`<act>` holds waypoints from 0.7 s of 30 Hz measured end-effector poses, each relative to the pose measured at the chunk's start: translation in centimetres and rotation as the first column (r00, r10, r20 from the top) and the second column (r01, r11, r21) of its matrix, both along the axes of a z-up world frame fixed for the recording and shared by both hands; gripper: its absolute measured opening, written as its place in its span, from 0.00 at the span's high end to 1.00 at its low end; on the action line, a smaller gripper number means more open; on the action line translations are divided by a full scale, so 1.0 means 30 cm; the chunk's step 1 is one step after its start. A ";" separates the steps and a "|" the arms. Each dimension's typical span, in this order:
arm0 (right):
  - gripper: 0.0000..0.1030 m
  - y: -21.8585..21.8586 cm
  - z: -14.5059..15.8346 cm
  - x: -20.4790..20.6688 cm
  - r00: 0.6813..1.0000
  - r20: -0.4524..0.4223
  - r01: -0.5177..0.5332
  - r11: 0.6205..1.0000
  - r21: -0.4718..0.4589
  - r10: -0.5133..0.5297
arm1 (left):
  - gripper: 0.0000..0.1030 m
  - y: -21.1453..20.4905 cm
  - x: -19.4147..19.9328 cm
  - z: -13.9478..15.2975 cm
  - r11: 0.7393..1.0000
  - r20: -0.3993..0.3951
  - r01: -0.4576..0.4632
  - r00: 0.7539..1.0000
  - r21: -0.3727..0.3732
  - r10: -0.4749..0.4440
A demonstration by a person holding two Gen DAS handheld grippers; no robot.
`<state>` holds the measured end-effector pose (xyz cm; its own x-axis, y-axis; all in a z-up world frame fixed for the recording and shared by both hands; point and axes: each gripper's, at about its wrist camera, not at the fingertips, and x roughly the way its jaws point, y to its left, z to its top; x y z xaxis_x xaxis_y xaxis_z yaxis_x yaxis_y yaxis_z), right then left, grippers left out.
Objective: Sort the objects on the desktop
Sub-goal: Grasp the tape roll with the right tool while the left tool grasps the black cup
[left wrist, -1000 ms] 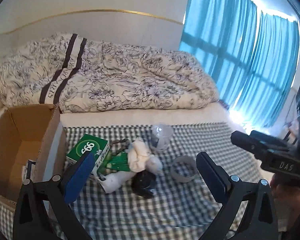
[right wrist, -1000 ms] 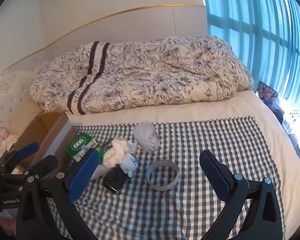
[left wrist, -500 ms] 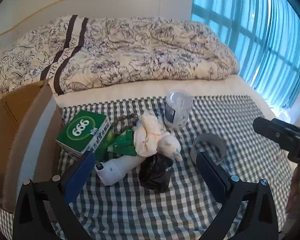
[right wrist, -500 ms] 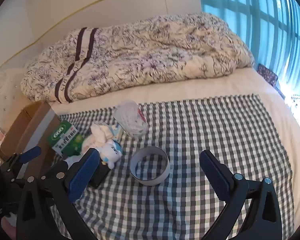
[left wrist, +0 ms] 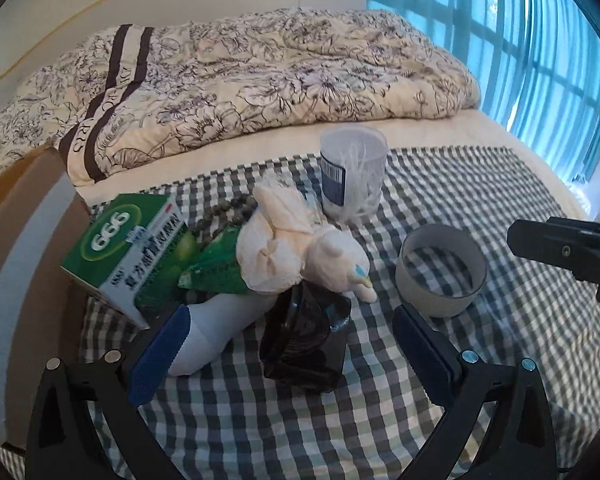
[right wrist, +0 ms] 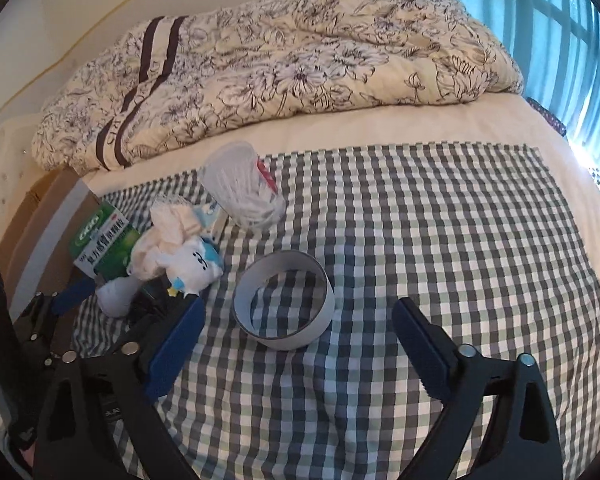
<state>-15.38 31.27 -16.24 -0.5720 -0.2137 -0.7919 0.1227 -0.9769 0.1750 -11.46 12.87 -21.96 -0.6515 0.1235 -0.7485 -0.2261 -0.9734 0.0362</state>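
On the checked cloth (left wrist: 480, 184) lies a pile: a green medicine box (left wrist: 128, 248), a green packet (left wrist: 216, 268), dark beads (left wrist: 220, 216), a cream cloth bundle (left wrist: 276, 244), a white plush toy (left wrist: 336, 264), a white bottle (left wrist: 216, 328) and a black glossy object (left wrist: 304, 340). A clear tub of cotton swabs (left wrist: 354, 172) stands behind; a tape ring (left wrist: 440, 276) lies to the right. My left gripper (left wrist: 288, 354) is open just before the black object. My right gripper (right wrist: 296, 340) is open, close in front of the tape ring (right wrist: 284, 300).
A cardboard box (left wrist: 24, 248) stands at the left edge of the cloth. A flowered quilt (left wrist: 260, 76) lies heaped behind on the bed. Blue curtains (left wrist: 532, 40) hang at the right. The checked cloth (right wrist: 460, 240) to the right of the ring carries nothing.
Both grippers have come forward and down toward the pile. The objects now look much larger and nearer. Both stay open with nothing held.
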 end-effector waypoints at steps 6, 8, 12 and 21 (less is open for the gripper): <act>0.23 -0.013 -0.049 -0.026 0.999 0.039 -0.013 1.000 0.015 0.012 | 0.00 0.011 -0.022 -0.056 1.000 0.017 0.001 1.000 -0.014 -0.001; 0.27 -0.014 -0.064 -0.035 0.999 0.050 -0.012 1.000 0.019 0.011 | 0.00 0.011 -0.027 -0.071 1.000 0.024 0.000 1.000 -0.015 0.000; 0.31 -0.017 -0.089 -0.052 0.998 0.070 -0.004 1.000 0.027 0.003 | 0.00 0.013 -0.037 -0.096 1.000 0.031 -0.003 1.000 -0.017 0.004; 0.31 -0.025 -0.151 -0.095 0.993 0.116 0.007 1.000 0.021 -0.010 | 0.45 0.042 -0.058 -0.138 0.998 0.070 0.027 0.997 -0.049 -0.024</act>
<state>-18.23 30.52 -20.77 -0.4779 -0.1919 -0.8572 0.0943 -0.9814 0.1671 -13.21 14.14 -26.09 -0.5948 0.1011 -0.7975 -0.2545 -0.9647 0.0675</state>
